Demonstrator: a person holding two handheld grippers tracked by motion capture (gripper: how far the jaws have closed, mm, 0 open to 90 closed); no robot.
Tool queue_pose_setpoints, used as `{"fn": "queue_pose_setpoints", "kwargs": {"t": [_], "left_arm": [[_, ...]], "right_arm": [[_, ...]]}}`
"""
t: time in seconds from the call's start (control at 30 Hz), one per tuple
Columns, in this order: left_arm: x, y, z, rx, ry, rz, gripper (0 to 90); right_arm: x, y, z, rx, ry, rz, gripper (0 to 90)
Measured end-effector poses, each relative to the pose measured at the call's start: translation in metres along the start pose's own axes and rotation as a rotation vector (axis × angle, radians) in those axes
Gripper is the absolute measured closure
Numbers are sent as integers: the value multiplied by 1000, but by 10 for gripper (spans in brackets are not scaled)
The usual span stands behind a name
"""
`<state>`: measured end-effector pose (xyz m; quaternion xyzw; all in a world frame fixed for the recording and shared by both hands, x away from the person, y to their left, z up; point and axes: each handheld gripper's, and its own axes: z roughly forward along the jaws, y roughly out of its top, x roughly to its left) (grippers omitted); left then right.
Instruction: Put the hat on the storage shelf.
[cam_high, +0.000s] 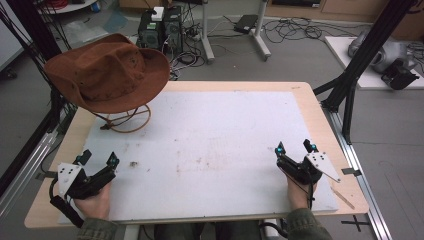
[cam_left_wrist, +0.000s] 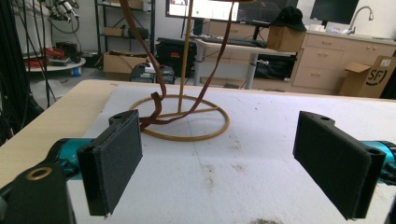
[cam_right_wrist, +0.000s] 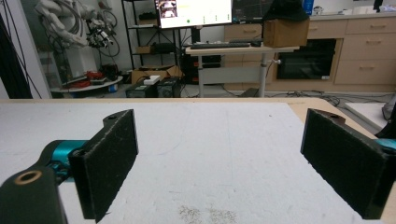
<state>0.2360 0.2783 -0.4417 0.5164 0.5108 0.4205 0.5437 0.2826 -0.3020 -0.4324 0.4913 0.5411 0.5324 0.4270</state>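
A brown wide-brimmed hat (cam_high: 109, 69) sits on a thin brass-coloured wire stand (cam_high: 131, 119) at the table's far left. The stand's ring base (cam_left_wrist: 180, 117) and its upright rod appear in the left gripper view, with the hat's brown strap (cam_left_wrist: 156, 100) hanging down onto the ring. My left gripper (cam_high: 99, 158) rests near the front left of the white mat, open, with nothing between its pads. At the front right, my right gripper (cam_high: 295, 147) is open too and holds nothing.
A white foam mat (cam_high: 215, 145) with a few brown stains covers most of the wooden table (cam_high: 320, 120). Black frame posts (cam_high: 367, 55) stand at both sides. Computer boxes and cables lie on the floor beyond the far edge.
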Motion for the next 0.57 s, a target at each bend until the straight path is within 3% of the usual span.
{"fn": "queue_pose_setpoints", "kwargs": {"t": [0.43, 0.57], "left_arm": [[1, 0, 1, 2, -3, 2, 158], [0, 0, 2, 7, -9, 10, 159]], "right_arm": [[-6, -1, -4, -11, -6, 50, 104], [-9, 0, -7, -14, -12, 32, 104]]}}
